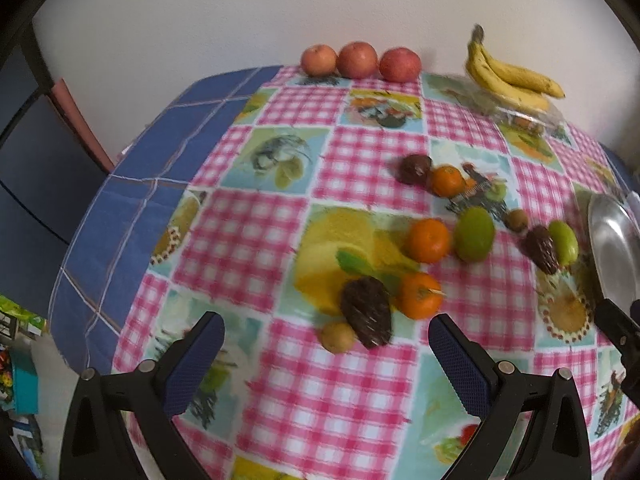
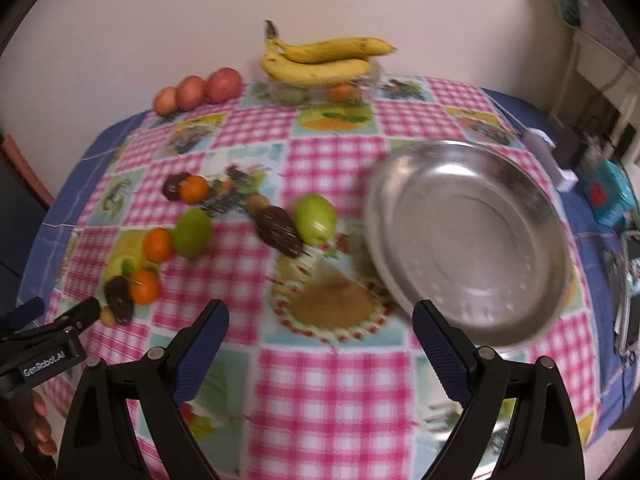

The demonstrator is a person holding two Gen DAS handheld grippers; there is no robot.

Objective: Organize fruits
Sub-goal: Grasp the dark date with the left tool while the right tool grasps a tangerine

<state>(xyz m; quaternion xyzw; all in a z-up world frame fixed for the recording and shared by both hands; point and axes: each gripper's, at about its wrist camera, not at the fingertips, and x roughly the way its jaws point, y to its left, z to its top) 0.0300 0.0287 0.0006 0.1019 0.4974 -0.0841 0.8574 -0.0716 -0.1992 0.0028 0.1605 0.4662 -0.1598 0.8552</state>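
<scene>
The loose fruits lie scattered across the middle of the tabletop (image 1: 360,420): oranges (image 1: 427,240), green fruits (image 1: 475,233), dark scaly ones (image 1: 366,311) and small brown ones. Three apples (image 1: 357,60) and the bananas (image 2: 320,58) sit along the far edge. A steel bowl (image 2: 468,240) stands near the right edge. The left gripper (image 1: 326,344) hangs over the nearest dark fruit, fingers spread, holding nothing. The right gripper (image 2: 320,332) hovers beside the bowl, likewise spread. Round fruits nudged off-centre could roll towards the near edge and drop.
</scene>
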